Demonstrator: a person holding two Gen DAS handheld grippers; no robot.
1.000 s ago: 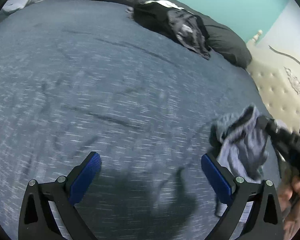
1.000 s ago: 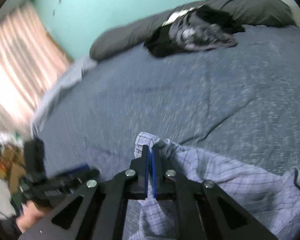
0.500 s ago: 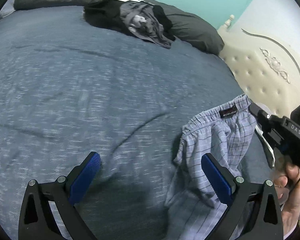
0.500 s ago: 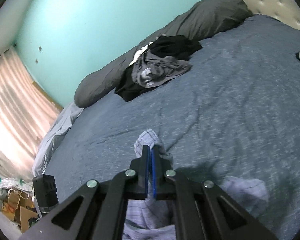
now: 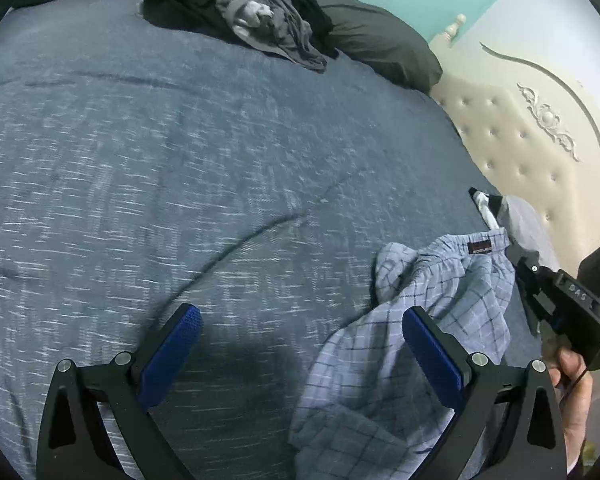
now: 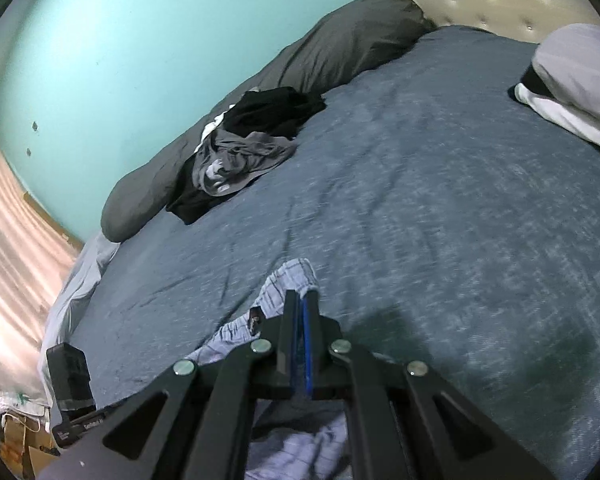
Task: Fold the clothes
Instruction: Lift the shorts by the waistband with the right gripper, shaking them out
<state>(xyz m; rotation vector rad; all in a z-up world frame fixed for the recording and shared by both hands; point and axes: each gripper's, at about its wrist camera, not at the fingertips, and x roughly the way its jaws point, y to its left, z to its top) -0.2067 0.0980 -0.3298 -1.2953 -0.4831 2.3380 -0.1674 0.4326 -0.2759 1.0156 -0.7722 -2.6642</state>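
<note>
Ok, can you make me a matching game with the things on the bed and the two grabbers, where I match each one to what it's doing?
Things:
1. checked shorts
2. left gripper
3. right gripper
4. pile of dark clothes

States:
A. wide open, holding nothing
B. lying at the far side of the bed against the grey pillow
C. shut on cloth
D. pinched at the waistband, draping down onto the blue bedcover

Pairs: 1-D, 2-A, 3-C, 4-B
</note>
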